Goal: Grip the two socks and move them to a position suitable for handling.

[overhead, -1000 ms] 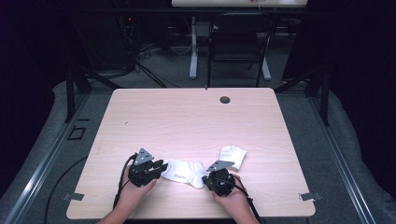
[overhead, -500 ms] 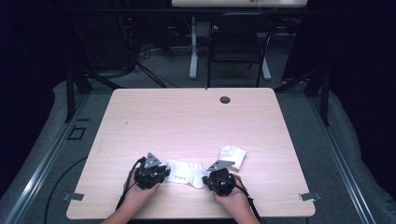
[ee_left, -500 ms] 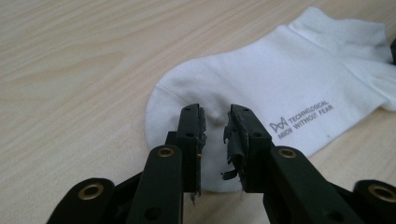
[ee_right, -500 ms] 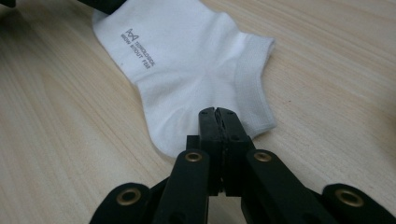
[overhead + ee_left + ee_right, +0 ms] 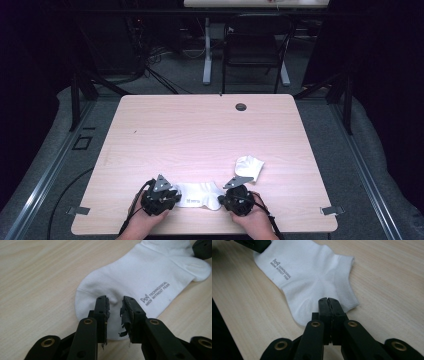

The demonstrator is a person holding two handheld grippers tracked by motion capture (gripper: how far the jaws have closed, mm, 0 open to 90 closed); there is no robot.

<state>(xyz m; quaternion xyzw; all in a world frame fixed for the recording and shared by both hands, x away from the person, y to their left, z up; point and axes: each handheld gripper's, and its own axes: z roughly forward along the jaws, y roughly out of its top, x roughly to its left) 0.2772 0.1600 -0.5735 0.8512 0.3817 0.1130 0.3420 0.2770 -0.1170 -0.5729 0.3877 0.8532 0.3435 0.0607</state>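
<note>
A white ankle sock (image 5: 197, 195) with grey printed lettering lies flat near the front edge of the table, between my two grippers. My left gripper (image 5: 172, 196) stands over its toe end; in the left gripper view the sock (image 5: 140, 275) lies beneath the gripper (image 5: 115, 300), whose jaws are a narrow gap apart, with the fabric dimpled between them. My right gripper (image 5: 225, 200) is at the cuff end. In the right gripper view the gripper (image 5: 328, 300) is shut on the sock (image 5: 312, 267), and wrinkles run toward its tips.
A second white sock (image 5: 248, 167) lies crumpled just beyond my right gripper. The light wooden table (image 5: 200, 135) has a round cable hole (image 5: 241, 106) near its far edge. Beyond it stand a dark chair (image 5: 250, 55) and desk legs on a grey floor.
My left gripper has moved a little to the right and down onto the sock's toe end. The right gripper and both socks have stayed where they were.
</note>
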